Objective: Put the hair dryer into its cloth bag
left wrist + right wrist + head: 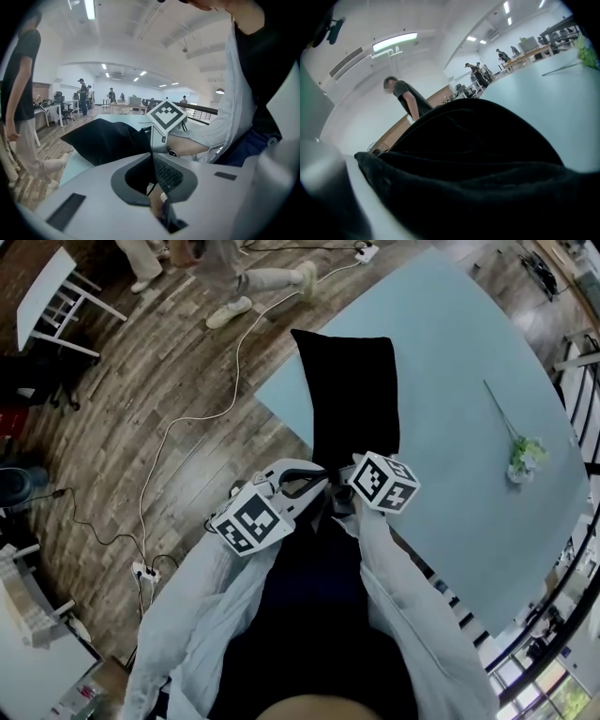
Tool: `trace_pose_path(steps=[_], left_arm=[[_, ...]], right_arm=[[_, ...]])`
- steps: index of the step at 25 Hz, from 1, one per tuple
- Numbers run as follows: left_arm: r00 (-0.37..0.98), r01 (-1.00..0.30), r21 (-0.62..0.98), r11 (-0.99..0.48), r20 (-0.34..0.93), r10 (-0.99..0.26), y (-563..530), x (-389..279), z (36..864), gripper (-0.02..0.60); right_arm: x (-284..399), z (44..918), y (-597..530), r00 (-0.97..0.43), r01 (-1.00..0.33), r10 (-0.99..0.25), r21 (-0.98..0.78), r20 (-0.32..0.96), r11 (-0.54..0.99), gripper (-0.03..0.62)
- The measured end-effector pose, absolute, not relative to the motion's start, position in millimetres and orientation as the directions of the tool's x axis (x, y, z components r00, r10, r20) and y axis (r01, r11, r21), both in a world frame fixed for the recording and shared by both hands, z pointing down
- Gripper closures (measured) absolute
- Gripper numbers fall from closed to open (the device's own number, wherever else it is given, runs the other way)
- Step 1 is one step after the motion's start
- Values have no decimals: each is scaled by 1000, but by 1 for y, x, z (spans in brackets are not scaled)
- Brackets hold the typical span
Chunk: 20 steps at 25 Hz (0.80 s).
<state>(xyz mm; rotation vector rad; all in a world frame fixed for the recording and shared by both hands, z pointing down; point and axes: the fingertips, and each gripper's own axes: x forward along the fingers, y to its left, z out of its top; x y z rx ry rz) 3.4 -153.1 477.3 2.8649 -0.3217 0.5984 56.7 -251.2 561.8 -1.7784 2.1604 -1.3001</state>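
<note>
Head view shows the cloth bag (347, 390) lying lengthwise on the pale blue desk (450, 352), its far end squared off and its near end reaching the desk's edge by the person's body. It is plain black, soft and matte, with a gentle bulge along its length and no print or trim to be seen.

Both tongs meet at that near end. The left tongs (305, 486) come in from the left, their marker cube (248, 521) turned up. The right tongs (349, 486) come in from the right, just beside them, under a second marker cube (384, 482).

Left gripper view has the two grey jaws pressed together on the bag's near end. Black cloth fills the rounded recess between them and a thin dark strand runs down into the seam. Beyond them the bag (103, 140) stretches away over the desk as a dark, loosely creased wedge.

Right gripper view is nearly filled by the bag (478, 140). A thick rolled fold of black fabric lies bunched across the jaws, gripped there, with one pale jaw showing at the left.

A green flower sprig (520, 454) lies well apart on the desk's right side. A white cable (239, 362) trails over the wooden floor (141, 381).
</note>
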Motion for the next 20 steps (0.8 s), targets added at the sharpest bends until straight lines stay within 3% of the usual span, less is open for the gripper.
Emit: trace_pose_path(steps=[7, 11, 15, 20], left_arm=[[885, -297, 150, -943, 415, -212, -170, -9, 477, 555], [871, -324, 155, -933, 434, -231, -185, -14, 489, 555], [836, -378, 145, -914, 478, -270, -195, -27, 506, 555], [841, -385, 171, -907, 469, -269, -200, -34, 512, 555]], right_arm=[[50, 563, -289, -276, -818, -862, -575, 426, -22, 378], [43, 579, -309, -238, -871, -834, -489, 498, -43, 375], [32, 599, -318, -160, -960, -752, -277, 639, -30, 363], [29, 601, -323, -152, -973, -744, -229, 651, -1, 354]])
